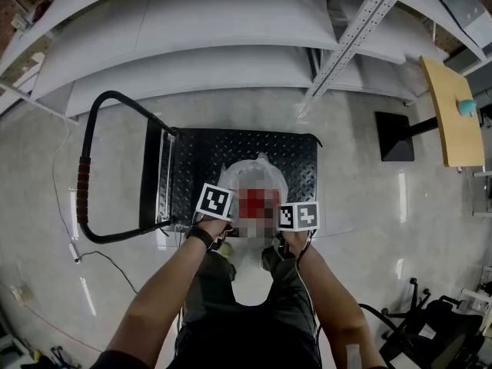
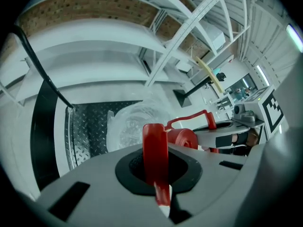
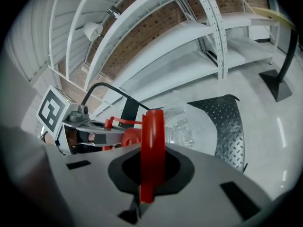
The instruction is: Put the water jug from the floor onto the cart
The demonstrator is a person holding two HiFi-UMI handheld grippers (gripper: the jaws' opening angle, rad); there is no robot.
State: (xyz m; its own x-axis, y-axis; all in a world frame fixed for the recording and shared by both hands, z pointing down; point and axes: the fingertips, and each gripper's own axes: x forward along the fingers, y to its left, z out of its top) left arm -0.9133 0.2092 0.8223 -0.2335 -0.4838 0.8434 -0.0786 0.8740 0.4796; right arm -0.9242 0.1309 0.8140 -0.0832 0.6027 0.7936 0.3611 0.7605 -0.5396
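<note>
A clear plastic water jug [image 1: 257,177] with a red cap [image 2: 185,139] is over the near part of the black checker-plate cart deck [image 1: 296,154]. Whether it rests on the deck I cannot tell. Its red handle strap [image 2: 155,150] runs between the jaws of my left gripper [image 1: 227,220], which is shut on it. My right gripper [image 1: 289,223] is shut on the same red handle [image 3: 152,145] from the other side. In the left gripper view the jug's body [image 2: 130,125] lies beyond the jaws and the right gripper [image 2: 236,137] is at the right. The left gripper [image 3: 87,126] shows in the right gripper view.
The cart's black push handle [image 1: 81,191] with a red grip stands at the left. White metal shelving [image 1: 231,44] fills the back. At the right are a wooden-topped stand [image 1: 453,114] with a black base [image 1: 396,137], and an office chair [image 1: 430,321]. A cable [image 1: 104,258] lies on the floor.
</note>
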